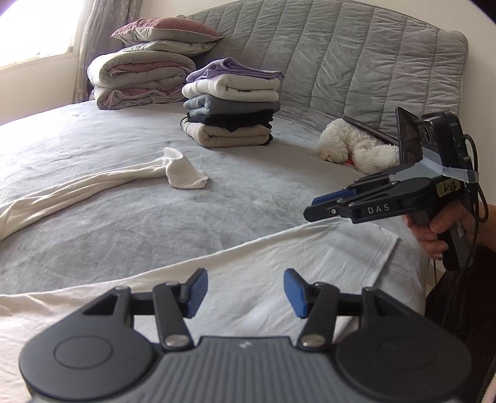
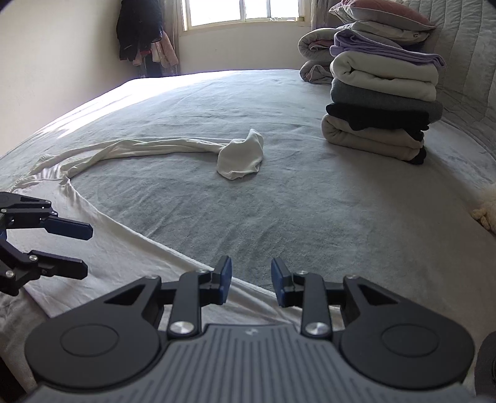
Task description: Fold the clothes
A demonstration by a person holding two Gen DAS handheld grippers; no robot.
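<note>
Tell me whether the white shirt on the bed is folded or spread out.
Spread out, not folded. The white shirt lies flat along the near edge of the bed, and its long sleeve trails away across the cover.

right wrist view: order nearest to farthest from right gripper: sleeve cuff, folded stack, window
From the right gripper:
1. Sleeve cuff, mid-bed, ahead.
2. Folded stack, farther, to the right.
3. Window, far wall, beyond the bed.

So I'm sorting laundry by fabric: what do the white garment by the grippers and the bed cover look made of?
White garment: looks like thin cotton jersey, matte; it lies flat with fine creases, its sleeve limp. Bed cover: seemingly plush fleece or velvet, with a brushed nap showing light and dark streaks.
</note>
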